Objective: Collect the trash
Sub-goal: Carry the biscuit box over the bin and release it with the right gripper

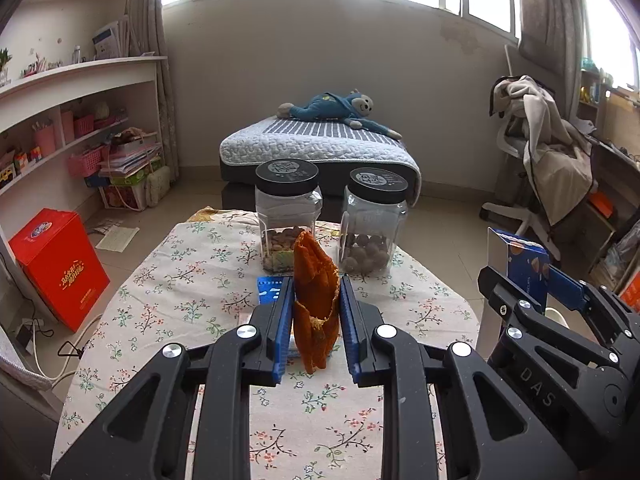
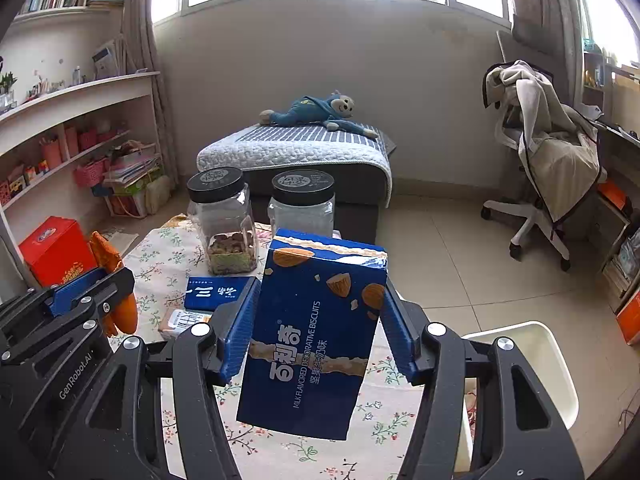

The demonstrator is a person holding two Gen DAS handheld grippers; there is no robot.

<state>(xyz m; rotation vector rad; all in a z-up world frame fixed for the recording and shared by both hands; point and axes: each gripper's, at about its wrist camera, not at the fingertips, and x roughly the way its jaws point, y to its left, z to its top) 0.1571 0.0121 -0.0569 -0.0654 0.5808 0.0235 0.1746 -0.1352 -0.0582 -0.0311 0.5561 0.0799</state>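
At the far edge of the desk (image 1: 192, 280) stand two black-lidded jars, the left jar (image 1: 288, 216) and right jar (image 1: 374, 224), with a small blue packet (image 2: 216, 292) lying before them. Above the floral cloth, the left gripper (image 1: 316, 312) pinches a curled orange peel (image 1: 314, 300) upright between its fingers. Over the desk's right edge, near a white bin (image 2: 532, 360), the right gripper (image 2: 316, 324) clamps a tilted dark-blue biscuit box (image 2: 316, 336), its top torn open.

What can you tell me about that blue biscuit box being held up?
The biscuit box is dark blue printed cardboard with almond pictures, white Chinese characters and the words "Milk Flavored Decorative Biscuits". Its top end looks torn open. It is lifted off the floral table, slightly tilted, clamped at both sides between the right gripper's blue finger pads. Nothing else touches it.
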